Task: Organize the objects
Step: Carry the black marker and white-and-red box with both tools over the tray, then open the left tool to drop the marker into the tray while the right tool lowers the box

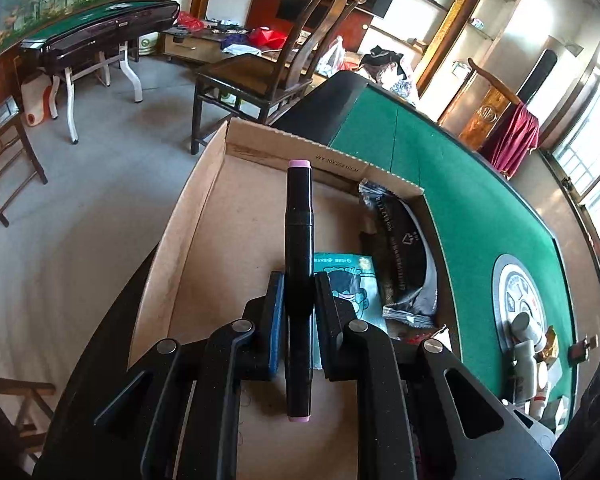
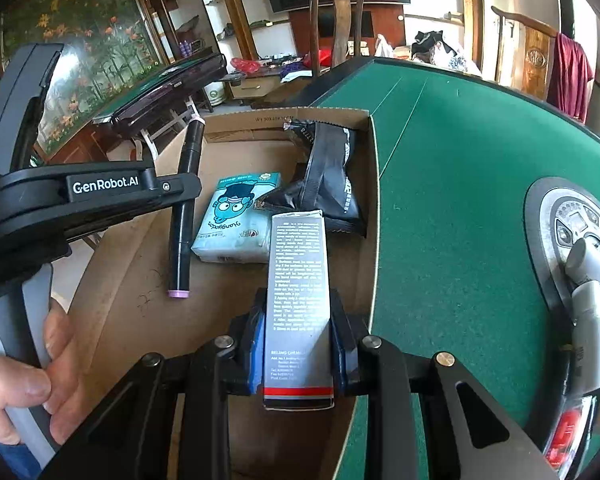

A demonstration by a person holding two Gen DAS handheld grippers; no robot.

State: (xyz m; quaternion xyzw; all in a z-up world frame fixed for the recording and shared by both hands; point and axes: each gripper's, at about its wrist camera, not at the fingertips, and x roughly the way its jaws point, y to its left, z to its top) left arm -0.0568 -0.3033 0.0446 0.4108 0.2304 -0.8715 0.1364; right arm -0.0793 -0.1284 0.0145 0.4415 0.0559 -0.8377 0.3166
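A black marker with pink end caps is clamped in my left gripper, held over the open cardboard box. The right wrist view shows the same marker hanging above the box floor, with the left gripper shut on its middle. My right gripper is shut on a slim grey printed carton above the box's right side. Inside the box lie a light-blue tissue pack with a cartoon face and a black foil pouch.
The box sits at the left edge of a green felt table with a round centre console. Small bottles cluster at the table's near right. A hand holds the left gripper's handle. Wooden chairs and another table stand beyond.
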